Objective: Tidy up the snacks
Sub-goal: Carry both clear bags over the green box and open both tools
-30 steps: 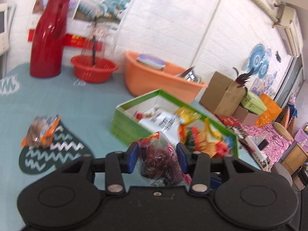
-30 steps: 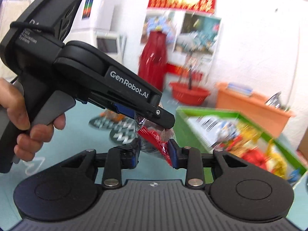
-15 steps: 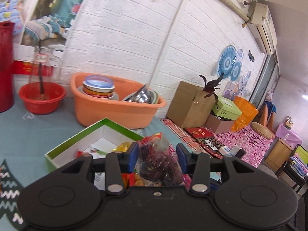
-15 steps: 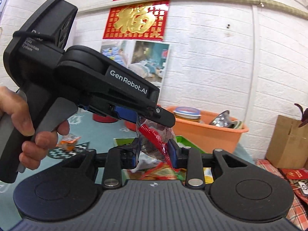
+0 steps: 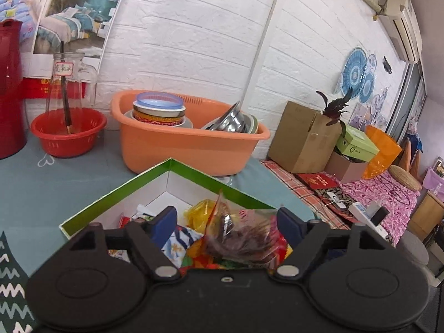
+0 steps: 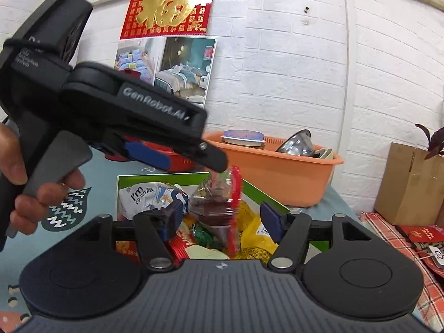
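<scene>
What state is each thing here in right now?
Left gripper: open, jaws just widened.
Right gripper: open, jaws just widened.
Clear snack bag: released, blurred, between the spread pads above the box.
Green box: open-topped, holding snack packets.
Orange tub: holds stacked bowls.

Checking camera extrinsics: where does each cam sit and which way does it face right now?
Left wrist: on the left gripper, looking along its open fingers down into the green box, orange tub behind; no hand shows.
Right wrist: on the right gripper, also open, facing the same box and wall; the left gripper's body and the left hand show.
Shared: the clear snack bag loose over the box, and the tub.
</scene>
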{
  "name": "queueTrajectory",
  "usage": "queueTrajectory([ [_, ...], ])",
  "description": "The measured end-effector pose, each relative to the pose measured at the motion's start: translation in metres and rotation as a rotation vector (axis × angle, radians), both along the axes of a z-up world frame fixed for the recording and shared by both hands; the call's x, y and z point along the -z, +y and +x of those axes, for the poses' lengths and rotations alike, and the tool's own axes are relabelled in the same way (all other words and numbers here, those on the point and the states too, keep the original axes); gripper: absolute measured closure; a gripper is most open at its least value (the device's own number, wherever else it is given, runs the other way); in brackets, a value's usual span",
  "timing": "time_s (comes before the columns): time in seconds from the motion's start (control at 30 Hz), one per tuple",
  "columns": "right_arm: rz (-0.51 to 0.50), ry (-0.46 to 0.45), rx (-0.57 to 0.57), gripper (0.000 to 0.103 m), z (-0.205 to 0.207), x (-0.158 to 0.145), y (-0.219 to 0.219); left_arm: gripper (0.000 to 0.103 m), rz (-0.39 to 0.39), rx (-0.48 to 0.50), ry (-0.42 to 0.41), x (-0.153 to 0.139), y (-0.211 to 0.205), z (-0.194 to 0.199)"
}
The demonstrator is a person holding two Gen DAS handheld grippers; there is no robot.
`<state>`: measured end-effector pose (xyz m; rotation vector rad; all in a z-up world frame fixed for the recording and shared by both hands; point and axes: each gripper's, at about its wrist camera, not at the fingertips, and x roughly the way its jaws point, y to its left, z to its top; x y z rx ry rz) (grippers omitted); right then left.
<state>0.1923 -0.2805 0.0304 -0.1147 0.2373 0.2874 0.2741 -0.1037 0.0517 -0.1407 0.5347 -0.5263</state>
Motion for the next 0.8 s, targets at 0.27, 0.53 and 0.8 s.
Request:
queueTrajectory([
  [0.27, -0.004, -0.047, -0.007, 0.000, -0.017, -0.015, 0.009, 0.000, 0.025, -0.030, -0.008, -0.007, 0.020, -0.018],
  [0.53, 0.005, -0.069, -0.093, 0.000, -0.049, -0.025, 0.033, 0.000, 0.054, -0.164, -0.018, 0.001, 0.098, -0.057],
  [0.8, -0.022, 0.008, -0.246, 0.000, -0.063, -0.015, 0.077, 0.000, 0.054, -0.452, 0.068, 0.034, 0.199, -0.052],
])
